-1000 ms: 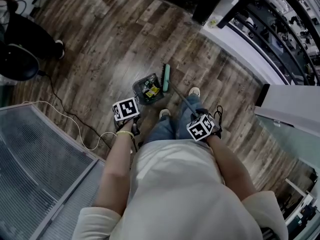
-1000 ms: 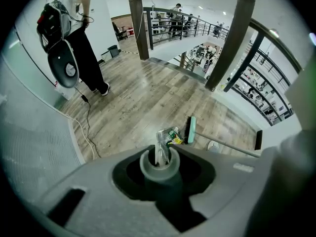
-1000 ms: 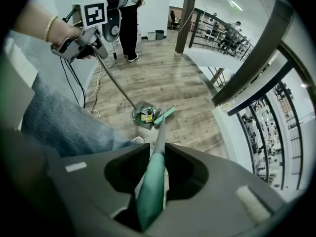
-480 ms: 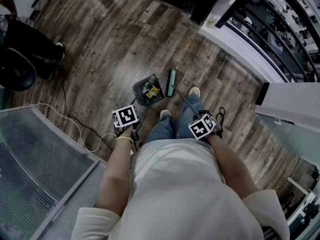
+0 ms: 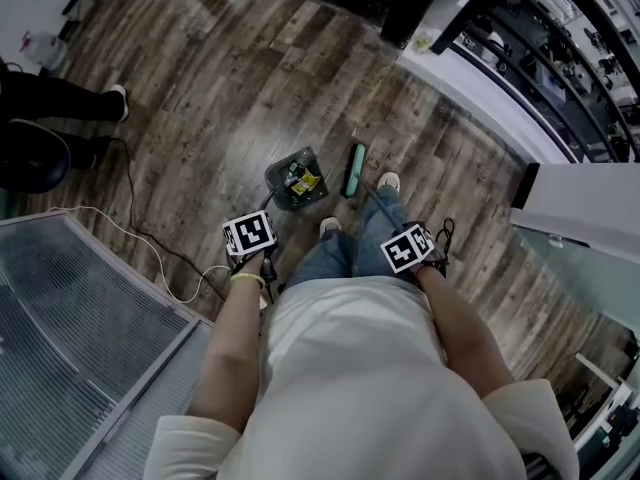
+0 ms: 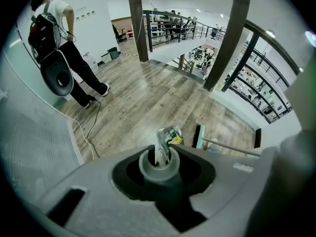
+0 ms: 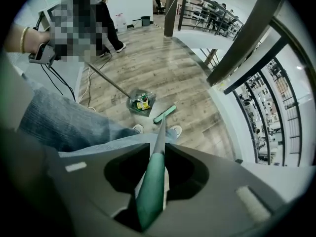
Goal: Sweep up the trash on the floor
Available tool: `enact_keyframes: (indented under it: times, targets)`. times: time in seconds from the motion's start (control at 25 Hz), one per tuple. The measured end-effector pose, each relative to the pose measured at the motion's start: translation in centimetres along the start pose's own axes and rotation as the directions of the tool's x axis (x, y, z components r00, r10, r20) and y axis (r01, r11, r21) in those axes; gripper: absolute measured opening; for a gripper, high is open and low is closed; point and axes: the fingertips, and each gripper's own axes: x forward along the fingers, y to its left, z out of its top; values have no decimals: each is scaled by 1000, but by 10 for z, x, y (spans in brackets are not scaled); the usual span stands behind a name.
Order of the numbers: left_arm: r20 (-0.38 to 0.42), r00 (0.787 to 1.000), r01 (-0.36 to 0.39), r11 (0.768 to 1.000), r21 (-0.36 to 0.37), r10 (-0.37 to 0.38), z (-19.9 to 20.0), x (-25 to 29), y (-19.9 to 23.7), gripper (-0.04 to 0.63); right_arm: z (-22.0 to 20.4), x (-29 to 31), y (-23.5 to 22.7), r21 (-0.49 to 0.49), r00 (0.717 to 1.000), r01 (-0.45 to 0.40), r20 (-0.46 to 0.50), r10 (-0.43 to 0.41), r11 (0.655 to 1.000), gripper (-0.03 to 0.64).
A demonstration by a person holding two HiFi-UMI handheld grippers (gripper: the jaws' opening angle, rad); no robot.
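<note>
On the wooden floor a dark dustpan [image 5: 296,180] holds yellow and green wrappers [image 6: 170,137]. My left gripper [image 5: 252,243] is shut on the dustpan's long grey handle [image 6: 159,164], which runs down to the pan [image 7: 140,102]. A green broom head [image 5: 354,171] rests on the floor just right of the pan, a small gap apart. My right gripper [image 5: 410,253] is shut on the broom's green grip [image 7: 152,194]. The broom's shaft leads down to the head [image 7: 164,114], and the same head [image 6: 199,136] shows in the left gripper view.
My shoes [image 5: 388,182] stand just behind the broom. A white cable [image 5: 130,233] trails across the floor at left beside a ribbed grey panel [image 5: 60,338]. A person in black [image 6: 69,53] stands at far left. A white ledge [image 5: 500,98] and railings bound the right side.
The broom head has slid to the right, away from the dustpan's edge. The dustpan has stayed put. The person at far left has shifted further out of the head view.
</note>
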Motion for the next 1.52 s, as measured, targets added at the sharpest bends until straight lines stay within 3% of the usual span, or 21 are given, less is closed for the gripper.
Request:
enact_keyframes:
  times: [0.32, 0.56, 0.76, 0.92, 1.0, 1.24, 1.52]
  targets:
    - [-9, 1000, 28, 1000, -11, -28, -4, 4, -8, 87, -2, 1, -1, 7, 1000, 0, -9, 0, 1000, 101]
    - [3, 1000, -21, 1000, 4, 21, 1, -2, 0, 89, -5, 2, -4, 27, 1000, -7, -11, 7, 1000, 101]
    - [-8, 1000, 18, 1000, -17, -18, -3, 2, -7, 89, -5, 2, -5, 31, 1000, -7, -9, 7, 999, 101]
    - [-5, 1000, 1, 1000, -9, -1, -3, 0, -6, 89, -5, 2, -6, 29, 1000, -8, -7, 8, 1000, 103]
    - [-13, 999, 34, 999, -23, -35, -7, 3, -12, 89, -5, 2, -6, 30, 1000, -8, -7, 8, 1000, 103]
    - [-4, 1000, -9, 1000, -5, 9, -1, -1, -3, 89, -6, 2, -6, 34, 1000, -6, -13, 7, 999, 103]
    - [-23, 998, 57, 998, -39, -58, -4, 8, -11, 89, -5, 4, -6, 37, 1000, -8, -19, 8, 999, 101]
